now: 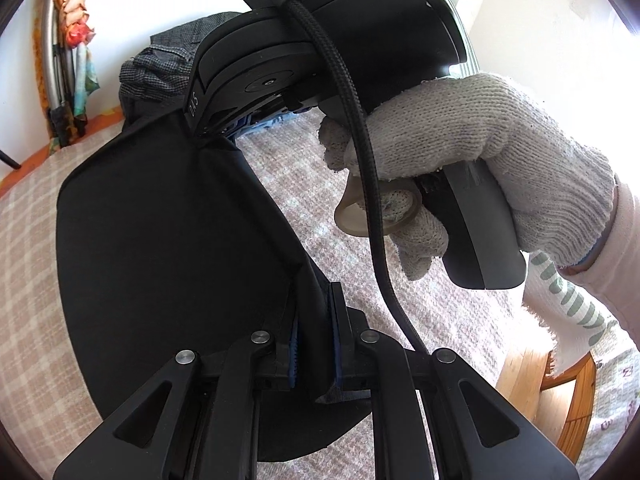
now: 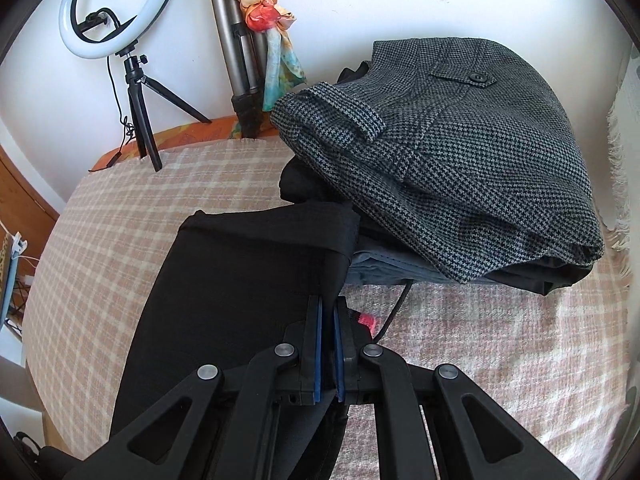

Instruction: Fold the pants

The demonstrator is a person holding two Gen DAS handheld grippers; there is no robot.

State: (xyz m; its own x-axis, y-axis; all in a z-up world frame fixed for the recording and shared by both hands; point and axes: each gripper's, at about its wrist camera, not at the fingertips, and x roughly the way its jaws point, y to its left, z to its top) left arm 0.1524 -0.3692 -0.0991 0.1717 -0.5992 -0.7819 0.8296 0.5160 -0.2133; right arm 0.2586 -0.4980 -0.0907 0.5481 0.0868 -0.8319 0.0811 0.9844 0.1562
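Note:
Black pants (image 1: 168, 240) lie folded on a pink checked cloth (image 1: 32, 240). My left gripper (image 1: 314, 344) is shut on the pants' right edge near a corner. The right gripper's body (image 1: 320, 52), held in a white-gloved hand (image 1: 480, 152), sits above it, its fingers pinching the same edge farther along. In the right wrist view the right gripper (image 2: 328, 344) is shut on the black pants (image 2: 240, 280) at their right edge, with the fabric stretching away to the left.
A pile of folded clothes topped by grey houndstooth trousers (image 2: 460, 140) lies at the back right. A ring light on a small tripod (image 2: 120, 20) and a larger tripod with a scarf (image 2: 256, 40) stand by the wall. A wooden chair (image 1: 560, 392) is at the right.

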